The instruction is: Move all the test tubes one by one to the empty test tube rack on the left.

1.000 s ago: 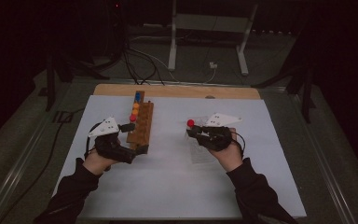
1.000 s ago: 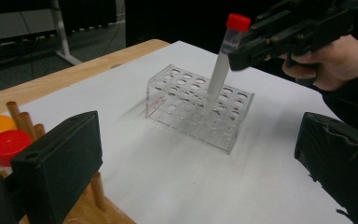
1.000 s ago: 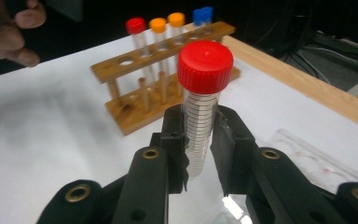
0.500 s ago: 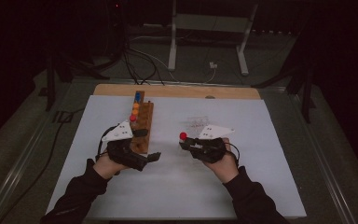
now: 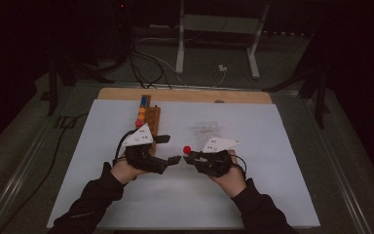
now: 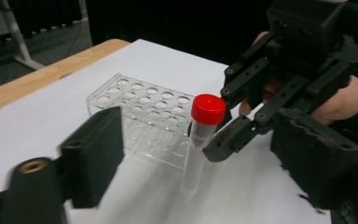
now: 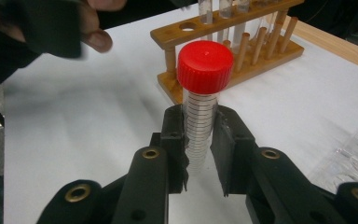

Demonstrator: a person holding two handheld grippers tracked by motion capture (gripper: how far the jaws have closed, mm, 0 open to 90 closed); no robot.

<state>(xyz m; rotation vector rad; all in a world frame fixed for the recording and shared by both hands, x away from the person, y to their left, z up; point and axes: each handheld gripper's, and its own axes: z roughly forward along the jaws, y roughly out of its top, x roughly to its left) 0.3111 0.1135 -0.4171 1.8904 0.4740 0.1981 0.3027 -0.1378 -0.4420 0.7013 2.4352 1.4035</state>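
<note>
Racks flank the red-capped tube (image 7: pixel 200 112) (wooden (image 7: pixel 242 51), clear (image 6: pixel 144 119)).

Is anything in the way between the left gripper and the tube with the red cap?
No, nothing visible. The right gripper holds the red-capped tube upright above the white mat. The left gripper, jaws open and just closing, faces it across a bare gap. The clear rack sits behind the tube, not between.

Left tool (image 5: pixel 171 160) closing, nearer the red-capped tube (image 5: pixel 187 150)
</note>
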